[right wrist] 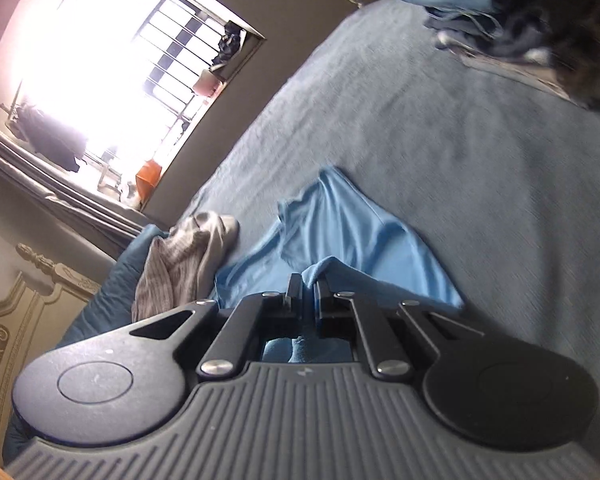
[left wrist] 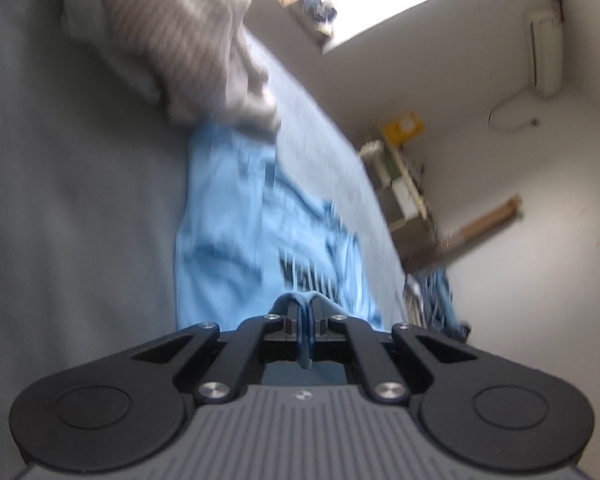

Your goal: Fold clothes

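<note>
Here both grippers pinch the light blue shirt (left wrist: pixel 236 224): the left gripper (left wrist: pixel 305 316) clamps a folded edge, the right gripper (right wrist: pixel 307 292) a bunched edge. The shirt trails from them onto the grey-blue bed (right wrist: pixel 440 140). A grey striped garment (left wrist: pixel 180 36) lies just beyond it, a dark pile (right wrist: pixel 500 20) farther off.

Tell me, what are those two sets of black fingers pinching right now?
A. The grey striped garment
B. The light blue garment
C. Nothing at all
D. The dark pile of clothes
B: both the left fingers and the right fingers are shut on folds of the light blue garment, while the grey striped garment lies apart on the bed.
</note>
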### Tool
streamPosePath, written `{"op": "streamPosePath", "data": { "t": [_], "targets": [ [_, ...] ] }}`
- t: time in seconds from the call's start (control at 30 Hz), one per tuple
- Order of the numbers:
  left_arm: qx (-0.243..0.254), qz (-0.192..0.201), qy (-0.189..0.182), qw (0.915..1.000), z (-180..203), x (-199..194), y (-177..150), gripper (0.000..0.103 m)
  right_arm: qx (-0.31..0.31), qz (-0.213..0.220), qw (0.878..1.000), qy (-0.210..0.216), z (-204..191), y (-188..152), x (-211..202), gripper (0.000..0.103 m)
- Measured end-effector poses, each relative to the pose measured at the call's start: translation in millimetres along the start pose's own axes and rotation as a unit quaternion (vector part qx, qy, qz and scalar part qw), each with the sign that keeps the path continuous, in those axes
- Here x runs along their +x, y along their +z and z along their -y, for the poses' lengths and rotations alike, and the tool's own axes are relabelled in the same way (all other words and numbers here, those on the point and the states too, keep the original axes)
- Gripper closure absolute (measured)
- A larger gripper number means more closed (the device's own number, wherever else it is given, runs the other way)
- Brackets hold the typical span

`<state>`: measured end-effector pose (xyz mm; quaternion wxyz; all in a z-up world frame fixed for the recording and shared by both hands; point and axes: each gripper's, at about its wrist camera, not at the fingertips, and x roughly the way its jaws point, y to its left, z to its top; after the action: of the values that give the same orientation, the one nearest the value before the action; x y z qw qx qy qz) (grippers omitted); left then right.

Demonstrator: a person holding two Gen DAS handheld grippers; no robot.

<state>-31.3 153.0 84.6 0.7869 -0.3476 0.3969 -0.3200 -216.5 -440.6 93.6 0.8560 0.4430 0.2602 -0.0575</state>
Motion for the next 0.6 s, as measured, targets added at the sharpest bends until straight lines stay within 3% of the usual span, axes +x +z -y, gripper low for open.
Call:
{"op": "streamPosePath", "data": {
  "t": [0.3,0.6],
  "targets": [
    [-0.005,0.067,0.014,0.9976,-28.9,57.9,79.4,0.100,-0.008,0.015,1.000,0.006,-25.2,63.5,115.0,0.100],
    [-0.005,0.072,0.042,0.9965,-66.6,119.1,128.4,0.100,0.017,0.015,1.000,-0.012,-15.3,97.3,222.0,0.100]
  ]
}}
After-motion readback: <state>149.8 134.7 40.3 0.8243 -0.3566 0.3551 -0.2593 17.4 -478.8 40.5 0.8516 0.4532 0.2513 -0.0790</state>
